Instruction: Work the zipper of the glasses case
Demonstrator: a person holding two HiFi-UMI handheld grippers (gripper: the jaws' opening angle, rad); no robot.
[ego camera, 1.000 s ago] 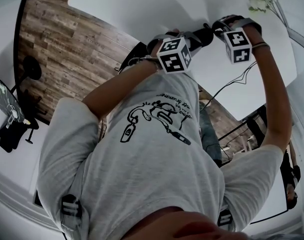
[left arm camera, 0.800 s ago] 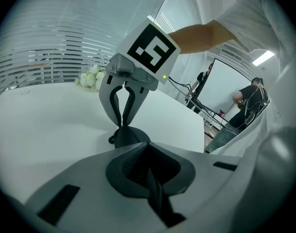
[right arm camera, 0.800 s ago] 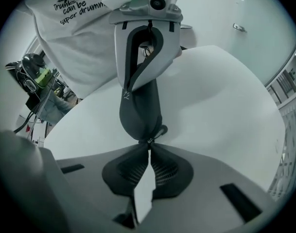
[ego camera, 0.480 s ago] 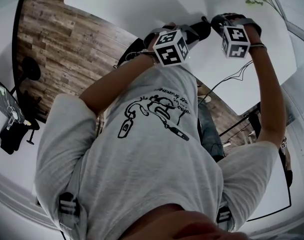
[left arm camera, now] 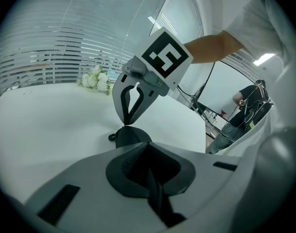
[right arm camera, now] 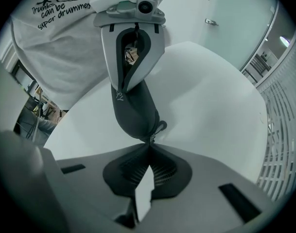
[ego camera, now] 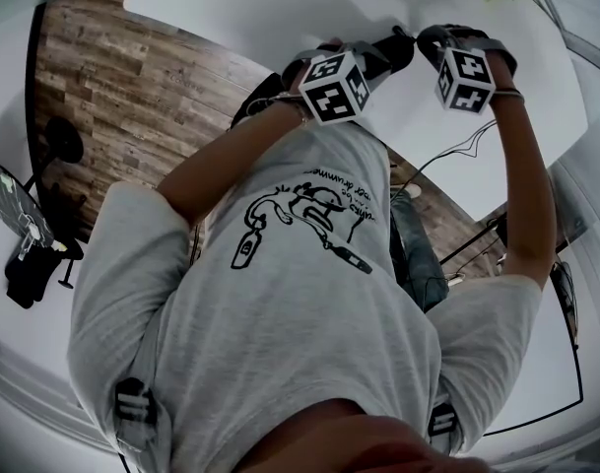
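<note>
Both ends of the glasses case (right arm camera: 135,113), mid-frame against the white table (right arm camera: 211,96), are being held, left claw (right arm camera: 121,92) clamping the far end and right claw (left arm camera: 127,123) pinching the zipper pull (right arm camera: 157,129), so sliding is probably only starting.

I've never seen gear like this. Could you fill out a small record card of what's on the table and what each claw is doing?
Surface: white table
Object: dark glasses case, held between the two grippers
Left gripper: shut on one end of the case
Right gripper: pointing down, shut at the opposite end on what looks like the zipper pull
Zipper state: cannot tell
Also there: white flowers near the far table edge
</note>
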